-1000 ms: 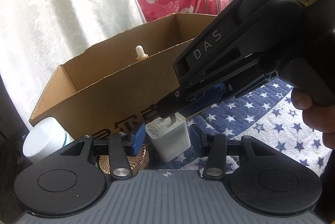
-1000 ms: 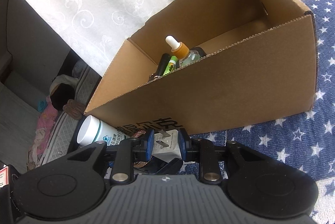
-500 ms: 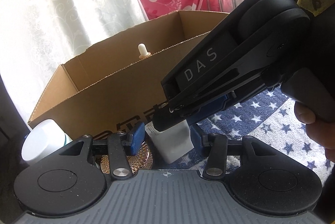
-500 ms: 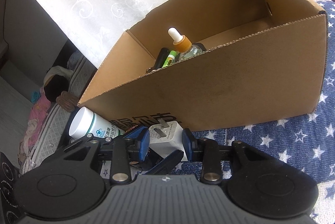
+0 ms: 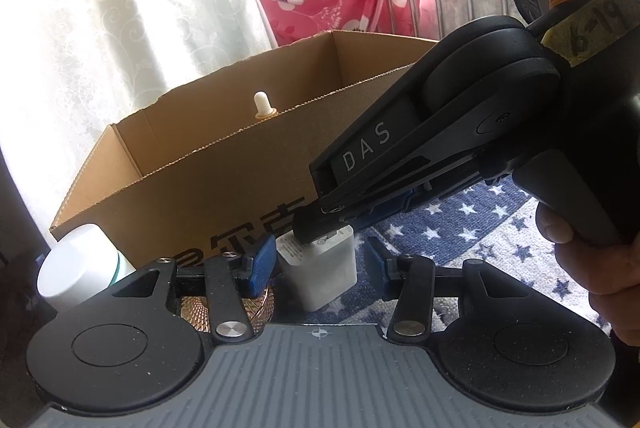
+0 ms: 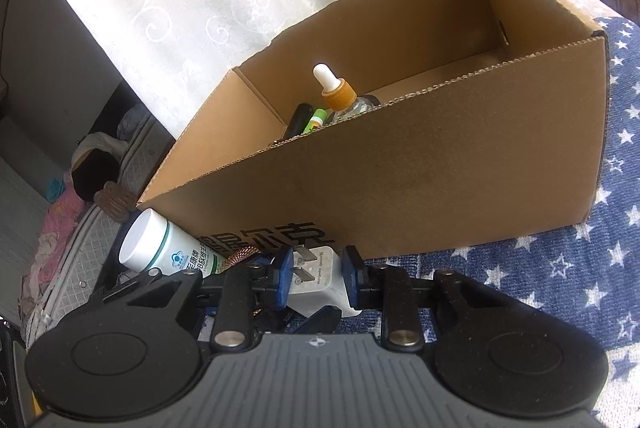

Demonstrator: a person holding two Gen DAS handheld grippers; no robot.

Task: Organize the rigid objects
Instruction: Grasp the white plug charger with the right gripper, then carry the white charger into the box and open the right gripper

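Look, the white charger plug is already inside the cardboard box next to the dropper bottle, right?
Not quite. The white charger plug is still outside the cardboard box, on the starry blue cloth in front of it, between the fingers of the right tool, whose jaws are closing. The right wrist view shows this. The dropper bottle really is inside the box.

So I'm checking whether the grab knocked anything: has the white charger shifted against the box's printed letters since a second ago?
No. In the left wrist view the charger sits below the same letters on the box.
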